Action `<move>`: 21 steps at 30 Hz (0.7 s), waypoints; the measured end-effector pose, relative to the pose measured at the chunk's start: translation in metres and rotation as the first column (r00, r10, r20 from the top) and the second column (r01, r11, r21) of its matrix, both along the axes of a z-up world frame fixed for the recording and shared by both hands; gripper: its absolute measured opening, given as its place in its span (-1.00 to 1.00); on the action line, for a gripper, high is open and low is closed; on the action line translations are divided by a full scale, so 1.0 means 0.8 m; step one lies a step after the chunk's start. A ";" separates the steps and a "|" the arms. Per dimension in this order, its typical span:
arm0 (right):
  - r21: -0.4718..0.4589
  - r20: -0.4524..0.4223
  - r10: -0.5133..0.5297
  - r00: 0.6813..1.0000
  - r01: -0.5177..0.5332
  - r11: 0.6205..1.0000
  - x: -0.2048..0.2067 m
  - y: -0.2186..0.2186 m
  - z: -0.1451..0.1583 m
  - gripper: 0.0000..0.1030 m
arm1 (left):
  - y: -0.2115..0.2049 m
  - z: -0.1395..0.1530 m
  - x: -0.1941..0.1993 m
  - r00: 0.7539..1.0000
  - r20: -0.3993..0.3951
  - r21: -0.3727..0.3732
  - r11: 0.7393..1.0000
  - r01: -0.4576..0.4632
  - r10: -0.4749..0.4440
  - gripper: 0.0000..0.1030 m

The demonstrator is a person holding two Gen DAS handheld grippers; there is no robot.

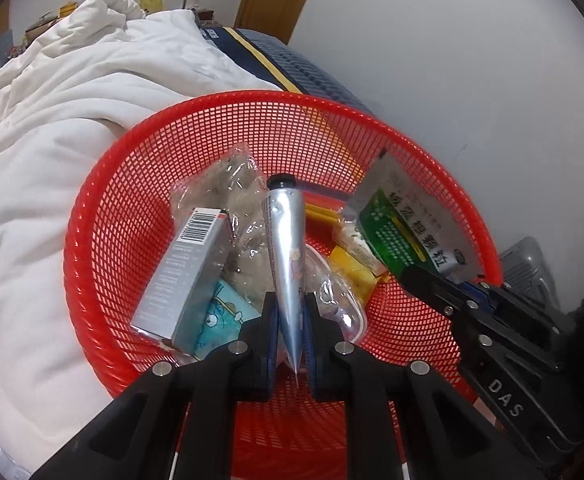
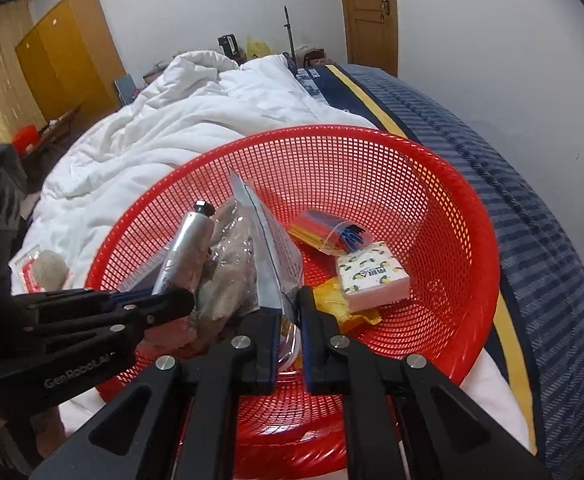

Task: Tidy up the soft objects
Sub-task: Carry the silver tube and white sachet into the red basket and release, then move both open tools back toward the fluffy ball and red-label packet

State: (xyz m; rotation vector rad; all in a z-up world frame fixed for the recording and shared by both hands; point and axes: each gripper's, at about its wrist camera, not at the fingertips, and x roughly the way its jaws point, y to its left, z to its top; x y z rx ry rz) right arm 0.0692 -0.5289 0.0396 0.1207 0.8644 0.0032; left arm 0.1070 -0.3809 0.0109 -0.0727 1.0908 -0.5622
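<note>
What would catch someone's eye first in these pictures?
The red basket on the white duvet dominates both views, loaded with small packs. Over it, the left claw pinches a silver tube by its flat end, cap pointing away. The right claw grips a green-and-silver sachet by one edge, over the basket's right side.
</note>
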 end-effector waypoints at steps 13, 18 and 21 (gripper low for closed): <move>-0.046 0.008 -0.027 1.000 0.028 0.999 -0.002 0.003 0.003 -0.37 | 0.004 0.010 -0.003 1.000 -0.001 -0.066 0.998 -0.001 0.001 0.28; -0.001 0.055 -0.050 0.997 0.050 0.999 -0.012 -0.008 0.020 -0.03 | 0.029 0.024 -0.006 0.996 0.035 -0.089 0.993 -0.075 0.078 0.47; 0.048 0.100 -0.008 0.995 0.003 0.999 -0.022 -0.003 0.034 -0.02 | 0.050 0.039 -0.010 0.995 0.043 -0.135 0.988 -0.080 0.087 0.47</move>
